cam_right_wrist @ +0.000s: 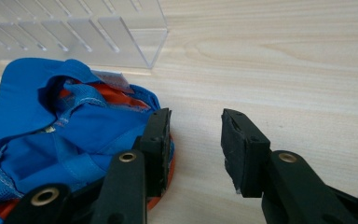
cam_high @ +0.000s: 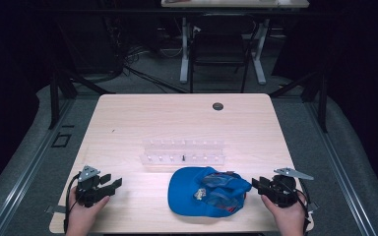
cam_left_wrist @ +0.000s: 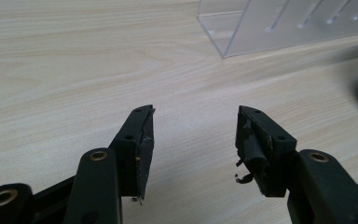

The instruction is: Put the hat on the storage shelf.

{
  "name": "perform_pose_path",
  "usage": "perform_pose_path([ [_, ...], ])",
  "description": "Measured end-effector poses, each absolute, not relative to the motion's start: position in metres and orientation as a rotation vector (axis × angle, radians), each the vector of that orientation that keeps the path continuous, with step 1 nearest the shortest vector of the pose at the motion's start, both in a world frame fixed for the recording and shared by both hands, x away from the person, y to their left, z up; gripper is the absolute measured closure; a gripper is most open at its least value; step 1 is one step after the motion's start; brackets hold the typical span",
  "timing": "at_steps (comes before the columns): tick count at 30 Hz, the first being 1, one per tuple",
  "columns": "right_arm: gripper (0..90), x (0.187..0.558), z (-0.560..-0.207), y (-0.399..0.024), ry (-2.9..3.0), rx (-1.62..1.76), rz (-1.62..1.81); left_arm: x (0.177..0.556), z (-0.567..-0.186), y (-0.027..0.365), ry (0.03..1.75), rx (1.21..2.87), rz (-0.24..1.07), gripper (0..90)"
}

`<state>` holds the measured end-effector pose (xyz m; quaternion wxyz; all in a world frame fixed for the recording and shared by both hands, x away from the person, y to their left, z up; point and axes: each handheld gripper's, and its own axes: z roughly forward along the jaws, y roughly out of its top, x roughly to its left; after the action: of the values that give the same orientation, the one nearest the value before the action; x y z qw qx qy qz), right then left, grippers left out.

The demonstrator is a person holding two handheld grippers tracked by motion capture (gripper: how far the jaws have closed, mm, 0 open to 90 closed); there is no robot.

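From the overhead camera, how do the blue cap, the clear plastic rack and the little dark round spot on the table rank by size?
1. Blue cap and clear plastic rack: too close to rank. The rack runs slightly wider, the cap covers more area, and the cap lies nearer the camera.
2. Dark round spot: smallest by far.

A pale, light-wood bench (cam_high: pixel 142 123) shows fine straight grain and has one small dark round spot (cam_high: pixel 218 106) near its far edge. On it lies a bright blue cap (cam_high: pixel 197 194) with an orange-red lining, pale stitching and a small white label inside, and beside it stands a clear, colourless plastic rack (cam_high: pixel 183 151) with pale slots. The left tongs (cam_high: pixel 112 184) and right tongs (cam_high: pixel 257 186) are matte black with brass-coloured rivets and grey top plates, and the floor around is grey.
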<state>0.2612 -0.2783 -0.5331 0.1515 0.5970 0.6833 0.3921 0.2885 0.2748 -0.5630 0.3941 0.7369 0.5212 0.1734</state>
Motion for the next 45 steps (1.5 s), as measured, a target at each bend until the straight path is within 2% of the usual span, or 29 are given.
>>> perform_pose_path([
  [9, 63.2, 0.264, -0.537, -0.277, 1.982, 1.755, 1.126, 0.289, -0.565, 0.271, 1.307, 1.885, 0.428, 46.1],
  [13, 57.5, 0.26, -0.529, -0.274, 1.95, 1.746, 1.253, 0.289, -0.565, 0.27, 1.3, 1.892, 0.428, 45.9],
  [17, 47.9, 0.262, -0.532, -0.266, 2.022, 1.758, 1.256, 0.289, -0.565, 0.269, 1.299, 1.903, 0.425, 45.8],
  [25, 46.3, 0.269, -0.54, -0.26, 2.101, 1.907, 1.197, 0.288, -0.564, 0.268, 1.291, 1.906, 0.436, 45.8],
  [29, 51.2, 0.271, -0.543, -0.26, 2.128, 1.933, 1.195, 0.288, -0.564, 0.268, 1.29, 1.909, 0.44, 45.8],
  [32, 59.7, 0.271, -0.542, -0.26, 2.133, 1.939, 1.184, 0.288, -0.564, 0.268, 1.29, 1.913, 0.443, 45.8],
  [33, 59.7, 0.271, -0.542, -0.26, 2.133, 1.939, 1.184, 0.288, -0.564, 0.268, 1.29, 1.913, 0.443, 45.8],
  [34, 64.9, 0.271, -0.544, -0.259, 2.153, 1.929, 1.167, 0.288, -0.564, 0.268, 1.291, 1.909, 0.444, 45.8],
  [37, 72.4, 0.272, -0.545, -0.259, 2.168, 1.93, 1.132, 0.288, -0.564, 0.268, 1.292, 1.906, 0.446, 45.8],
  [45, 83.8, 0.273, -0.546, -0.258, 2.18, 1.934, 1.117, 0.288, -0.564, 0.268, 1.295, 1.9, 0.446, 45.8],
])
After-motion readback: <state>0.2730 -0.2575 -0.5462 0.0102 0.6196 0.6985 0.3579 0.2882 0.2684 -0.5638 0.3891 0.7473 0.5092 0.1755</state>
